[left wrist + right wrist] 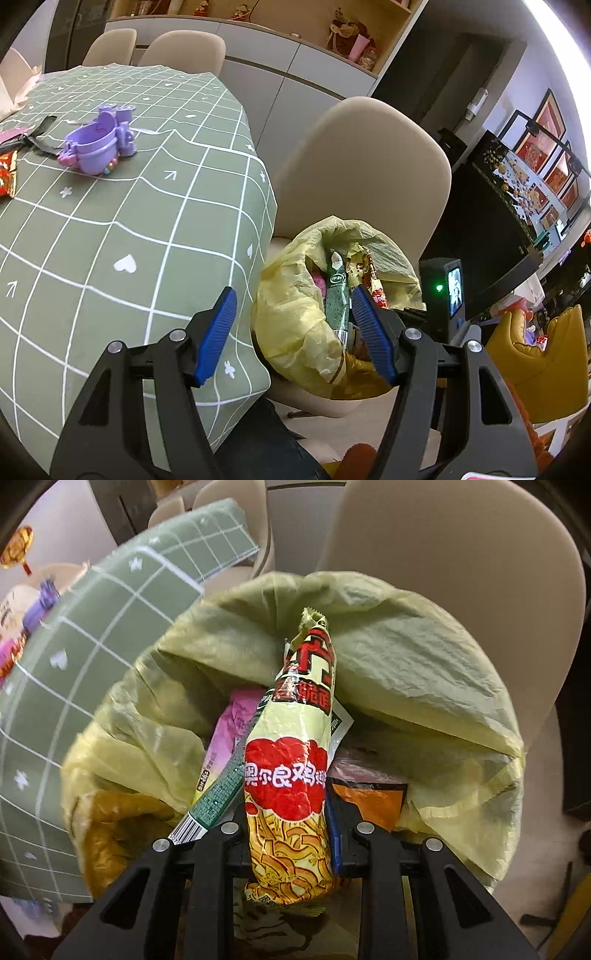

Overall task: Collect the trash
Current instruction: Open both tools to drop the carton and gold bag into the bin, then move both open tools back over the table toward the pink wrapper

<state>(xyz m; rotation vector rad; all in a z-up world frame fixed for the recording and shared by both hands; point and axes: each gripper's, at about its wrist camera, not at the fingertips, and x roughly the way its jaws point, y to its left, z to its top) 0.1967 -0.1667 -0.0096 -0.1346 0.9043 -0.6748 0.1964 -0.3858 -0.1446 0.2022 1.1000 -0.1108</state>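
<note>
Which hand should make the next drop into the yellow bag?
Right. The right gripper already clamps the noodle packet directly above the yellow bag; the left gripper is open and empty.

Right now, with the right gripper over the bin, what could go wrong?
1. The noodle packet clamped in the right gripper is long; released here, it might lean on the yellow liner instead of dropping in.
2. The bin already holds a green wrapper and a pink wrapper standing tall, so trash could pile up toward the rim.
3. The left gripper, open and empty, hangs close by; the two could bump.
</note>
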